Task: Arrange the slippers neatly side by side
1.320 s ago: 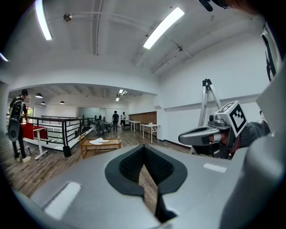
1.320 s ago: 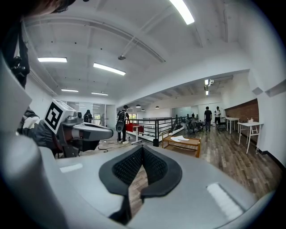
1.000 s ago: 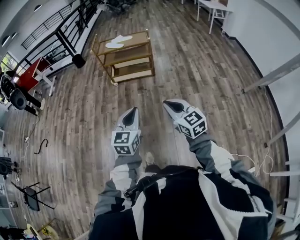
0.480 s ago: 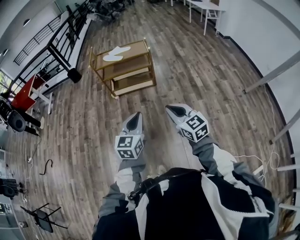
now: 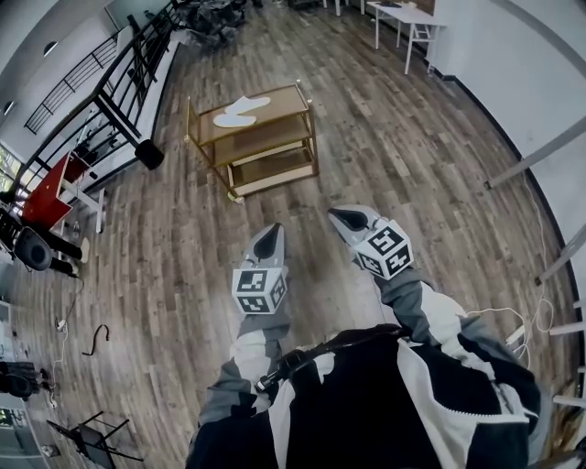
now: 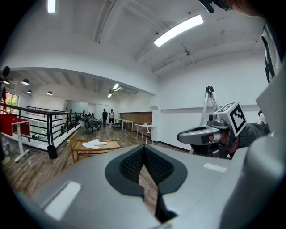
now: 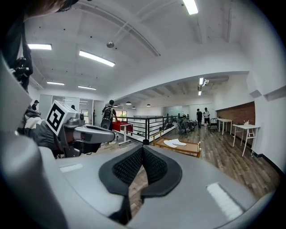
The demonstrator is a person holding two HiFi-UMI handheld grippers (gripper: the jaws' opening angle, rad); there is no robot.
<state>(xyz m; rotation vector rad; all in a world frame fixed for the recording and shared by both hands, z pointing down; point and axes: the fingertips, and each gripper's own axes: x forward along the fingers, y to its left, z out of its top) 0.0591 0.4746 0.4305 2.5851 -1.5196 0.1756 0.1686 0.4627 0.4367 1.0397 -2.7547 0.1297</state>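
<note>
Pointing out across the wooden floor (image 5: 412, 183), both grippers are held side by side in front of the person's dark and white jacket (image 5: 366, 403), a gap kept between them. The left gripper (image 5: 270, 238) is seen pressed together in its own view, the ribbed black pads meeting at the tip, and nothing is pinched there. The same is seen at the right gripper (image 5: 351, 218): pads closed against each other, nothing between them. Each marker cube is carried just behind its jaws, above a grey sleeve.

The slippers (image 5: 240, 110), a white pair, are found well ahead of both grippers, on the top shelf of a low wooden rack (image 5: 307, 124) with a gold-coloured frame. They are laid close together at an angle to one another rather than squared up; whether they touch or overlap at one end cannot be told. Two lower shelves are visible under them.

A black railing (image 5: 119, 82) is seen along the left of the room, a red desk (image 5: 46, 197) beyond it, and a white table (image 5: 403, 14) by the far wall. Two people (image 6: 107, 117) are made out standing far off, beyond the rack.
</note>
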